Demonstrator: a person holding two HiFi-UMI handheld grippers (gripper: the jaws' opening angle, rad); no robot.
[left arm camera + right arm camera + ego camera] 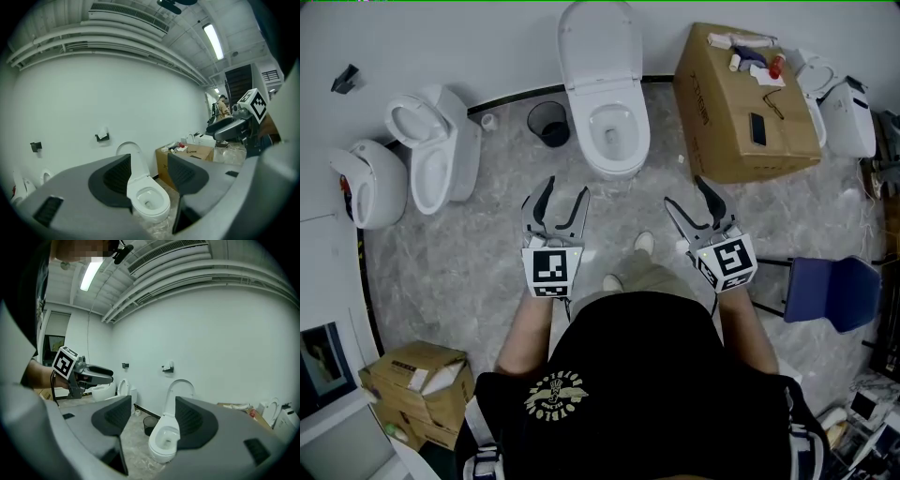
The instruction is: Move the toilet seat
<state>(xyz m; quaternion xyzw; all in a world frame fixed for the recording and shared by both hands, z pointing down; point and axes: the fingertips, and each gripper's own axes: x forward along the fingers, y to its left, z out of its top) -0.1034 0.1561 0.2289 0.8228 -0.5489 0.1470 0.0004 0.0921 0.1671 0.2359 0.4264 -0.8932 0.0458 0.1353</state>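
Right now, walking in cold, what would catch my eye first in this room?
The white ceramic toilet with its lid up stands straight ahead in the middle. In front of it the left gripper and right gripper hang open and empty, pointed toward it. A brown cardboard box stands just to the toilet's right.

Bright, even light in all three views. It comes from overhead: the ceiling tube (213,41) in the left gripper view and the second tube (91,273) in the right gripper view are both clipped to pure white. The white wall (93,103) reads flat and greys towards the frame edges. Shadows are soft, only a faint one on the floor (487,244) round the toilet (605,103) base. Head view is sharp with mild barrel bend. Gripper views have heavy fisheye, black corners and bowed ceiling lines; the nearest grey foreground is soft.
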